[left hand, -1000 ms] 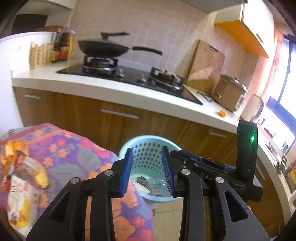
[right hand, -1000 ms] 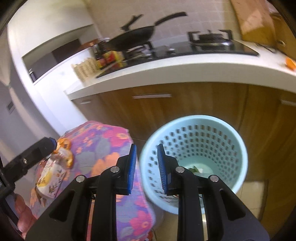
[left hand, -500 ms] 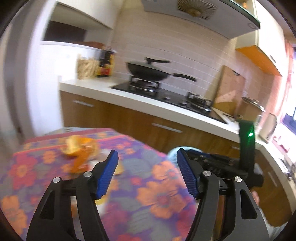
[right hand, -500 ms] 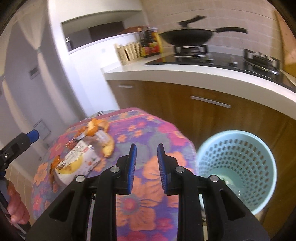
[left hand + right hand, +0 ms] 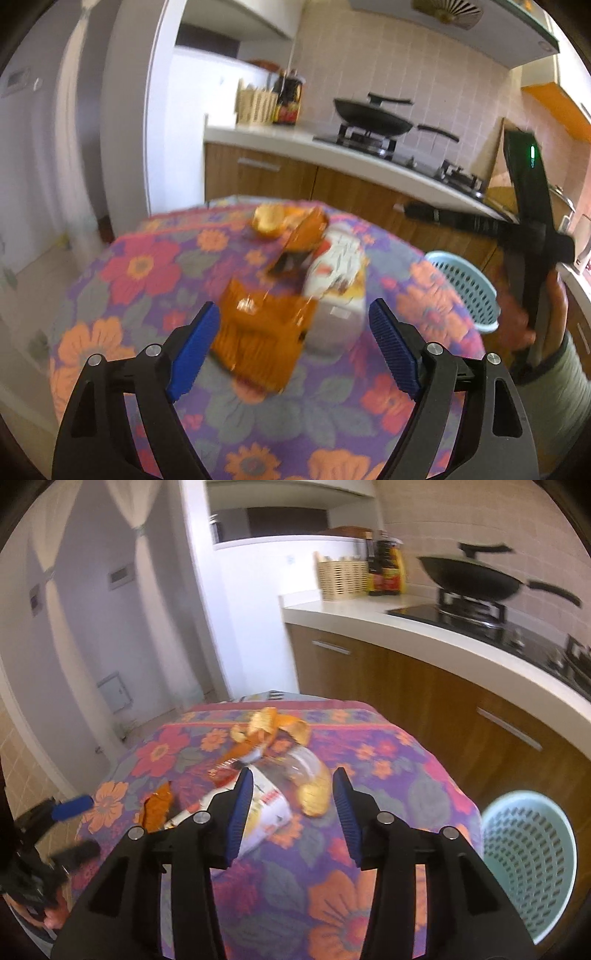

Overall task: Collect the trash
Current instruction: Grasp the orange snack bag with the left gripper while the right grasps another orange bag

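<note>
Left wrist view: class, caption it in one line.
Open left gripper nears an orange wrapper on the floral tablecloth, blue bin beside.

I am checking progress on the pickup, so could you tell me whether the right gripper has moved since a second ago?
Yes. The right gripper swung left, away from the basket, which slid to the view's right edge, and now hangs open over the trash on the table.

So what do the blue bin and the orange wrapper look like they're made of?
The bin looks like matte moulded plastic, its wall perforated with rows of holes. The orange wrapper looks like thin glossy film or foil, crinkled and catching glints, though blur leaves that uncertain.
</note>
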